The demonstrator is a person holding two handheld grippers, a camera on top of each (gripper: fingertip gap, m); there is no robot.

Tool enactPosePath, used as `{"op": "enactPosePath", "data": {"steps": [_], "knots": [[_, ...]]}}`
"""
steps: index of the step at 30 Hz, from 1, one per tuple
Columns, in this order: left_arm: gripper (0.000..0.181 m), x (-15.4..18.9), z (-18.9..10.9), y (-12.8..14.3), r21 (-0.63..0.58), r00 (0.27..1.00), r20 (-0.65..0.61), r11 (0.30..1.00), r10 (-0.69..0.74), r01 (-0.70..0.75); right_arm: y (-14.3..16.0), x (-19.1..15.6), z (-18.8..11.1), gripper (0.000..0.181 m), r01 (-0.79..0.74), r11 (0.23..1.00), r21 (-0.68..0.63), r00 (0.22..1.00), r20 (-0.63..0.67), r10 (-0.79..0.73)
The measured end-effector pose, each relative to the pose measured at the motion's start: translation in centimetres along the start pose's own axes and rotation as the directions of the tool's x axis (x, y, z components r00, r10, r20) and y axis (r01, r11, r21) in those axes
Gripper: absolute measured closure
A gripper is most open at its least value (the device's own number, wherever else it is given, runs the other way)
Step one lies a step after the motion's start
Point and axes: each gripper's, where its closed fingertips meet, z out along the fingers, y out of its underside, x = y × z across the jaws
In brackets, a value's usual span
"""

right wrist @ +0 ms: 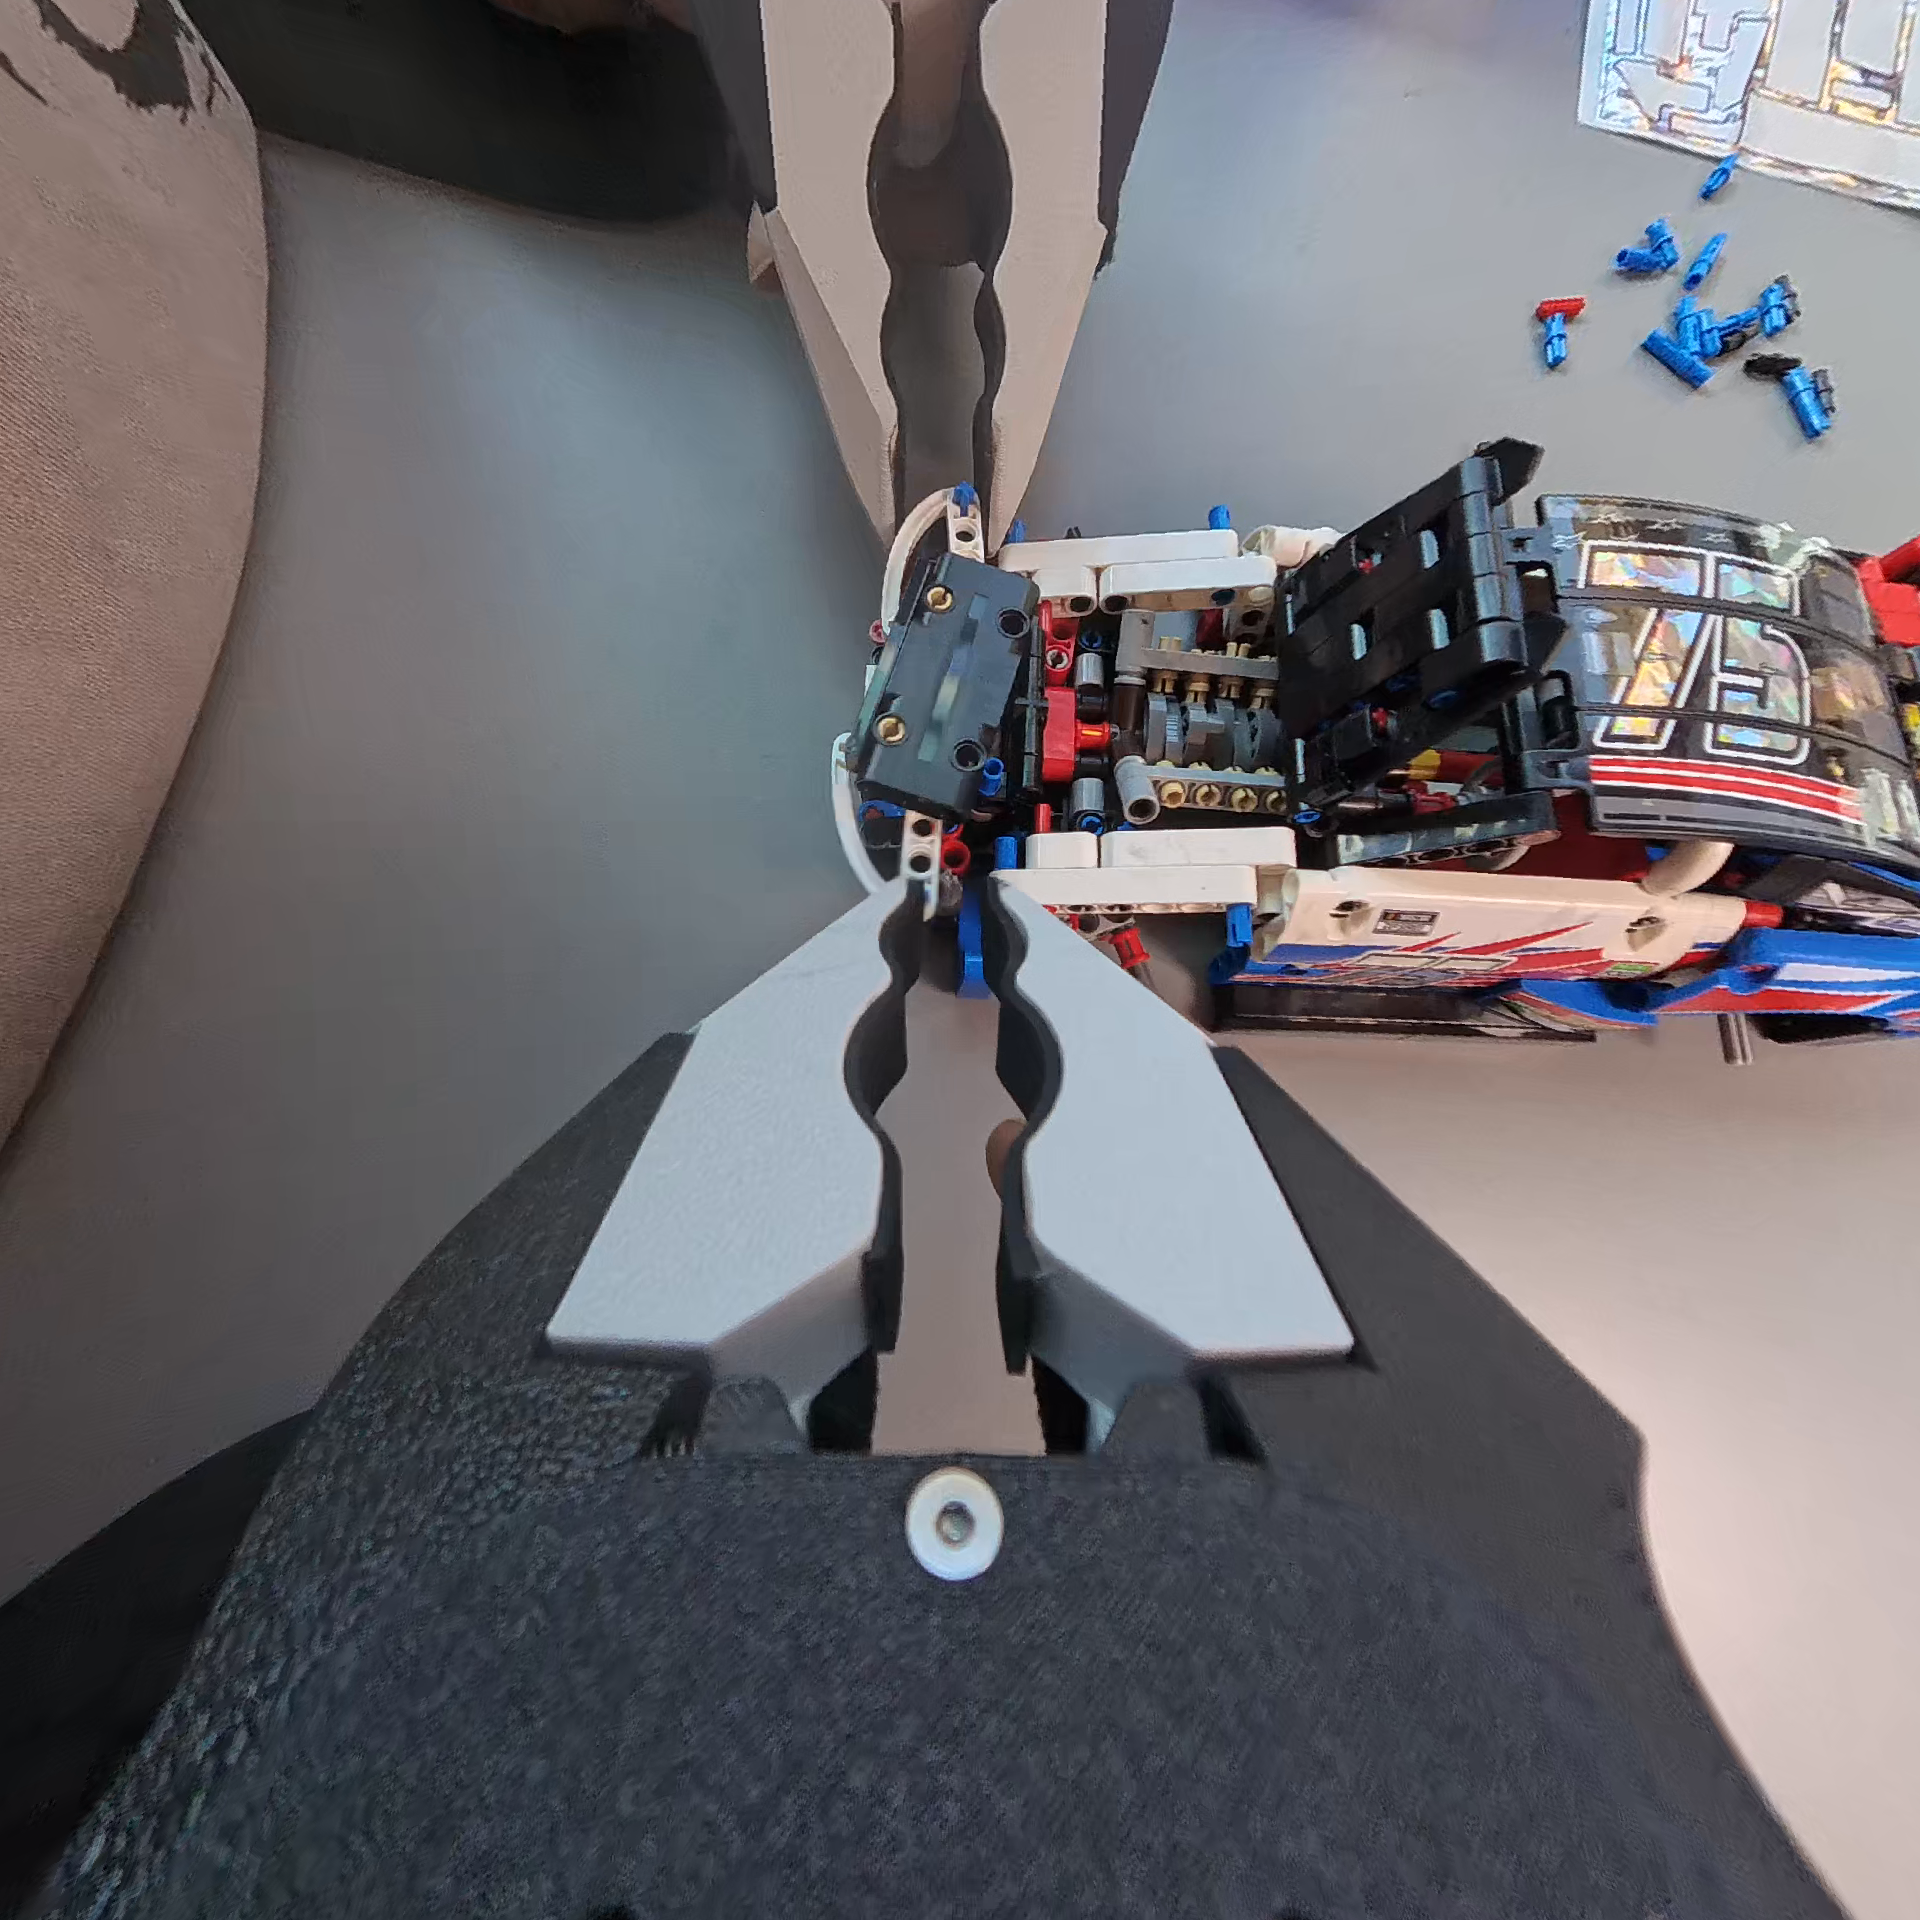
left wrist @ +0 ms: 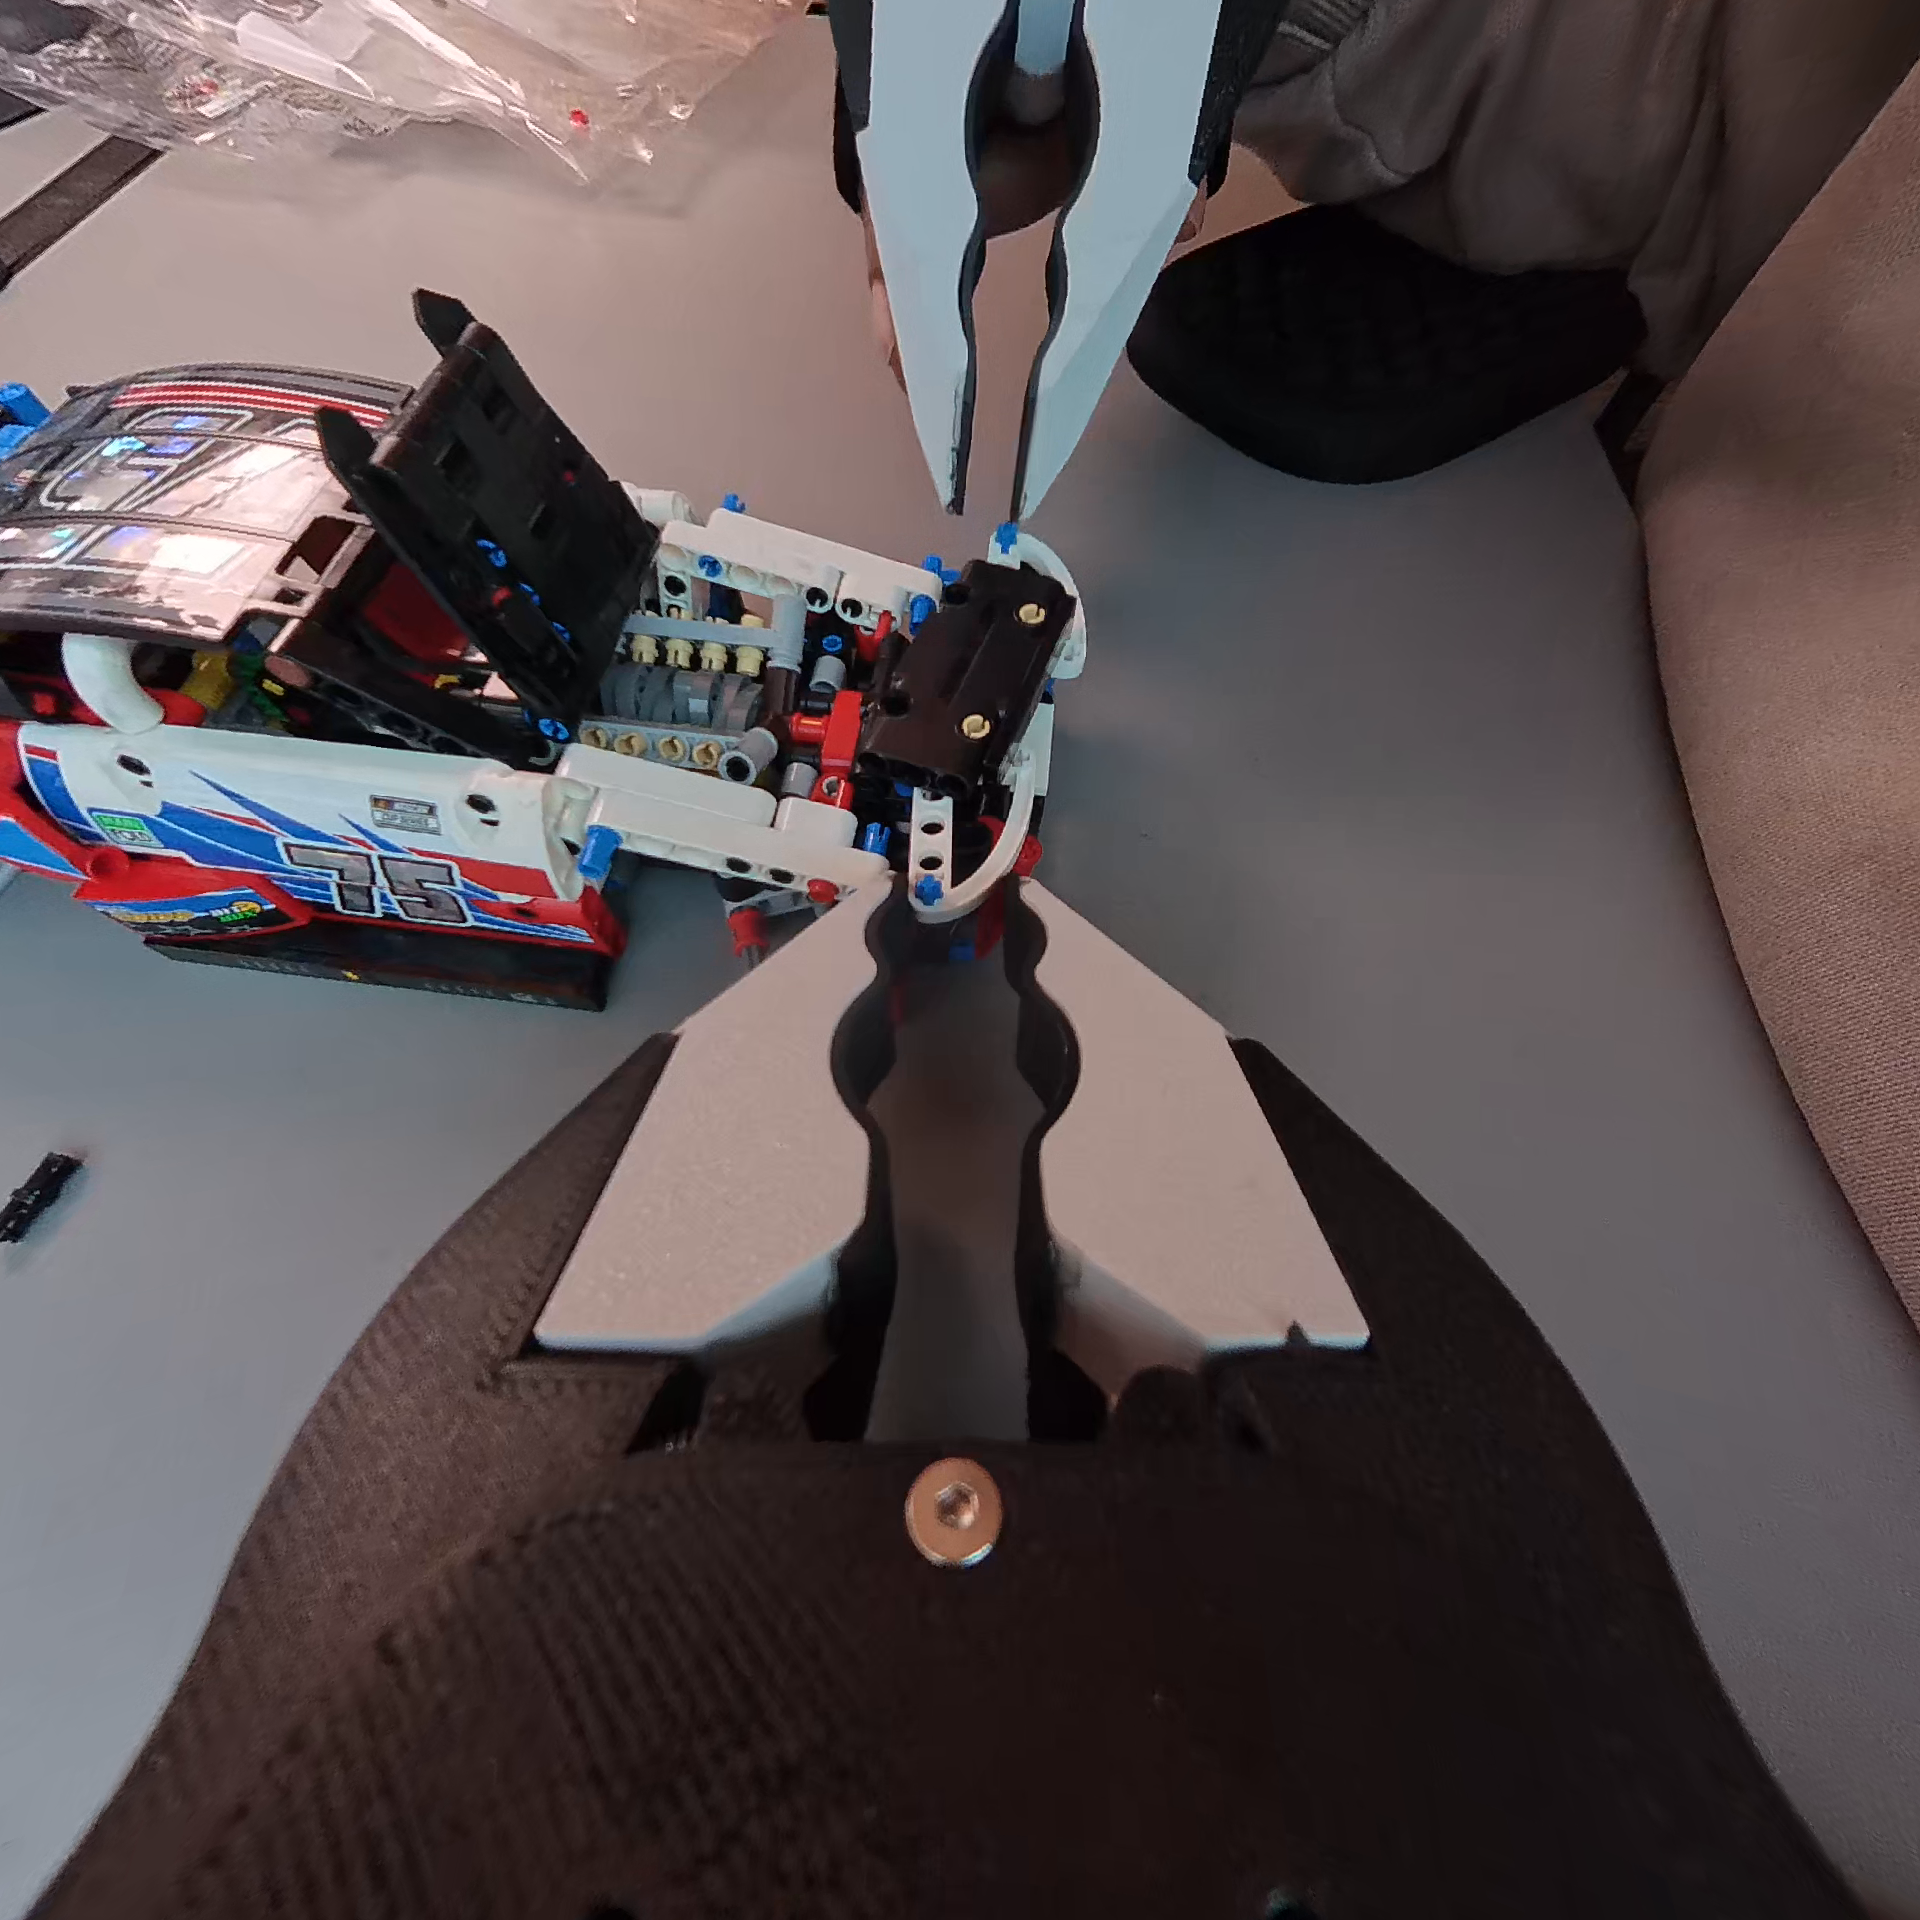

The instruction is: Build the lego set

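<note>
Left wrist view: a partly built lego race car (left wrist: 436,717) sits on the grey counter (left wrist: 1351,935), both grippers at its open nose. Left gripper (left wrist: 945,904) jaws grip its front corner; right gripper (right wrist: 951,899) jaws pinch a blue piece (right wrist: 974,951).

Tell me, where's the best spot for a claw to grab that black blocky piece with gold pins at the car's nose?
Probably across the two long sides of the black blocky piece with gold pins, coming from above. Its top stands exposed and slightly tilted, while white curved arches and the white beam frame crowd its ends. The left claw and right claw already sit at the nose's corners.
</note>
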Motion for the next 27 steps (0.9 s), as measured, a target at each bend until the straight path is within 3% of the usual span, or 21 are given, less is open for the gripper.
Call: {"op": "enactPosePath", "data": {"steps": [3,10,16,27], "knots": [[0.167,0.0,0.0,0.0,-0.001,1.000,0.003,1.000,0.003,-0.003,-0.8,0.0,-0.6,0.172,-0.011,0.999,0.035,1.000,-0.029,0.012],[0.167,0.0,0.0,0.0,-0.001,1.000,0.002,1.000,0.000,0.000,-2.0,-1.3,1.7,0.135,-0.080,0.996,0.025,0.996,-0.034,0.081],[0.167,0.0,0.0,0.0,0.000,1.000,0.005,1.000,-0.004,0.004,-0.9,-0.7,3.1,0.151,0.001,0.999,-0.053,0.997,-0.072,-0.005],[0.167,-0.1,-0.1,-0.1,0.009,0.998,-0.032,0.999,-0.045,0.046,-1.1,-0.8,2.4,0.157,0.105,0.994,-0.024,0.991,0.085,-0.102]]}}
